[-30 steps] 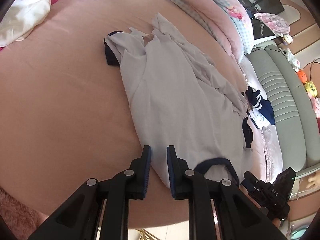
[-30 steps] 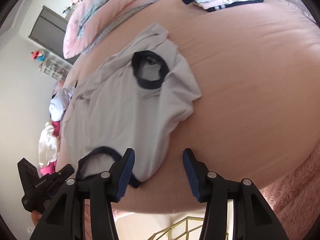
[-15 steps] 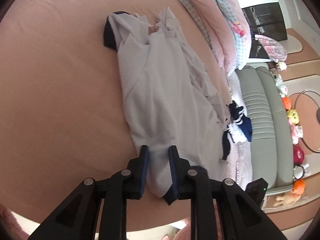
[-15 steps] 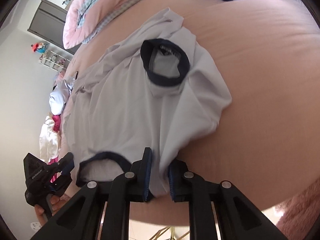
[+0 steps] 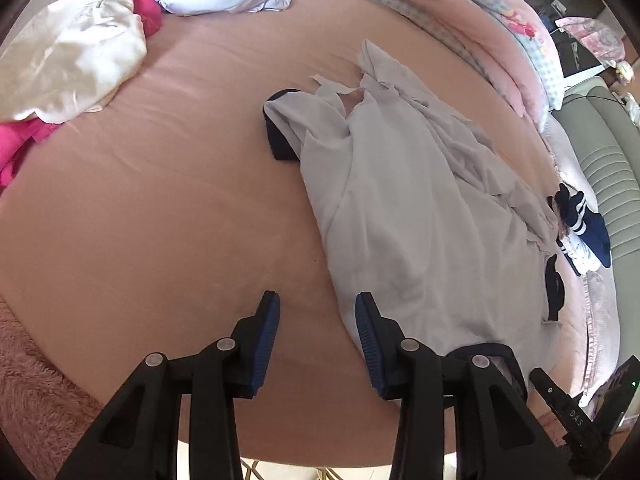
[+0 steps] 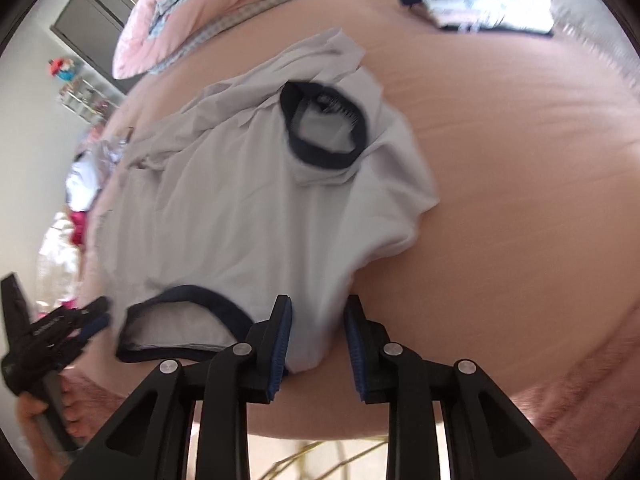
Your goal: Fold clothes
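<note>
One pink bed (image 5: 140, 220) carries a grey navy-trimmed shirt (image 5: 400, 220), spread toward the near edge. Left gripper (image 5: 316, 320): jaws wide apart, holding nothing, just beside shirt hem. Right gripper (image 6: 318, 332): part open, sleeve cloth betw. fingers, unpinched.

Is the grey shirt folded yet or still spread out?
Spread, rumpled: the grey shirt lies along the bed, collar and sleeve opening showing, no neat fold.

Each gripper, left gripper (image 5: 317, 312) and right gripper (image 6: 318, 316), has 2 black plastic fingers lined with ribbed blue pads (image 5: 266, 334) and silver round screws (image 5: 409, 345) along its angular, cut-out arms.
</note>
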The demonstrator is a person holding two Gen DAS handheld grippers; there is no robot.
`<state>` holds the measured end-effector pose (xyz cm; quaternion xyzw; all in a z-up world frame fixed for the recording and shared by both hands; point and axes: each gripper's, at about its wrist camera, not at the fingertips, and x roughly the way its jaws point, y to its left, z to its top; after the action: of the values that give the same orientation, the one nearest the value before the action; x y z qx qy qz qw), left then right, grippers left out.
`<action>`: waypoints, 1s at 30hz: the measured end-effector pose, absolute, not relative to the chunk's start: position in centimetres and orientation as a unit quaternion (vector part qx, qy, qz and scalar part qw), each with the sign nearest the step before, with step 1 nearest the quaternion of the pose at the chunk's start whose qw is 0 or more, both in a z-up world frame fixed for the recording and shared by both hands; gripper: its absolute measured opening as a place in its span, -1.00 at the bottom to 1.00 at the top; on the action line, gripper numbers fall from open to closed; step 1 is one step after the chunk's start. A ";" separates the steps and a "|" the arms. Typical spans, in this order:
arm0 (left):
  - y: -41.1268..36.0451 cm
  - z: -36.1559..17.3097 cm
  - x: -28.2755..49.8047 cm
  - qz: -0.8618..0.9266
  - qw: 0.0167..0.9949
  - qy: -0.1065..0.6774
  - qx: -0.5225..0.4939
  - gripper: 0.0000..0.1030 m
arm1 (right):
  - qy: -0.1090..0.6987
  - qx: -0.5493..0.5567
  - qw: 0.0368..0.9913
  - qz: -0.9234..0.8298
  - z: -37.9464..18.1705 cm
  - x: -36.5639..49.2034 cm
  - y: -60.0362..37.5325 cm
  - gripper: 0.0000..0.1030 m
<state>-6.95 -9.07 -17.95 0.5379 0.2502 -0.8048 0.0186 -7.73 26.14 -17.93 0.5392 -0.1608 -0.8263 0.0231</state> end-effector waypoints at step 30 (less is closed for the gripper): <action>-9.7 -21.0 -9.2 -0.799 -0.072 0.344 0.488 0.07 | -0.277 0.528 0.098 -0.797 -20.4 -8.7 27.6 -0.25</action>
<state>-9.16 -9.65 -21.03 0.4878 0.3441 -0.7991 -0.0720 -8.66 27.60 -20.41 0.5276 -0.2774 -0.7969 0.0985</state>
